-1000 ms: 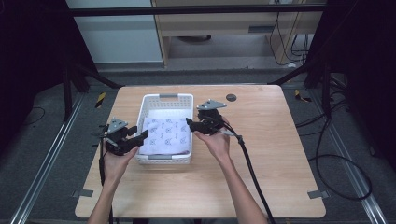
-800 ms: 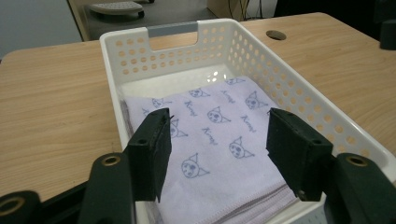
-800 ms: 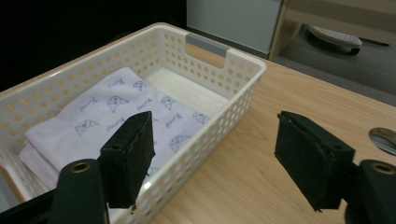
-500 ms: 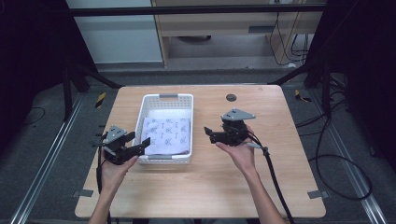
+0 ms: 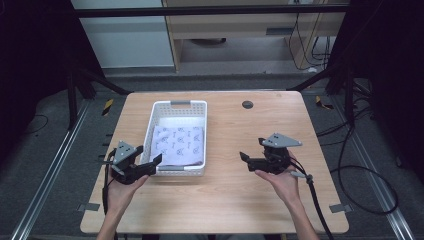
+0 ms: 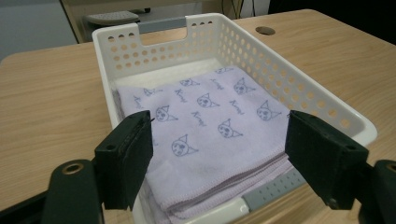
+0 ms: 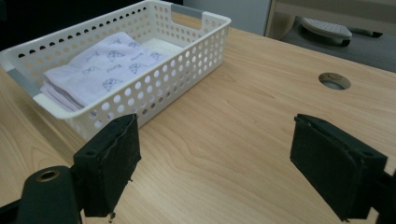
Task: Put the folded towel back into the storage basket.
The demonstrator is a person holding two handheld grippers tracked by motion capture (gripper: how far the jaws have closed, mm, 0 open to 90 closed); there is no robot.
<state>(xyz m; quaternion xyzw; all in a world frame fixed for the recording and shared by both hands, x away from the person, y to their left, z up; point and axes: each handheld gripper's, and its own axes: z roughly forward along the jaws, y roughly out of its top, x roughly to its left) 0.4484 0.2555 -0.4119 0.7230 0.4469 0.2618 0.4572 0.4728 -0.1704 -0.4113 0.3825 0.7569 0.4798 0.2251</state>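
A white perforated basket (image 5: 150, 131) stands on the wooden table left of centre. Inside it lies a folded lilac cloth (image 5: 179, 144) printed with small cat faces. My left gripper (image 5: 153, 164) is open at the basket's near left corner, its jaws spread wide before the near rim (image 6: 322, 100) and the cloth (image 6: 210, 116), holding nothing. My right gripper (image 5: 245, 160) is open over bare wood to the right of the basket, apart from it. In the right gripper view (image 7: 212, 130) the basket (image 7: 187, 60) and cloth (image 7: 98, 63) lie off to the left.
A round cable hole (image 5: 247, 104) sits in the table near the far edge, right of the basket. The tabletop (image 5: 225, 200) is bare wood to the right and front. Black cables trail from both grippers. A desk and cabinets stand beyond the table.
Both grippers have drawn back from the basket. The right one moved right and toward the person over bare table. The left one moved toward the basket's near left corner.
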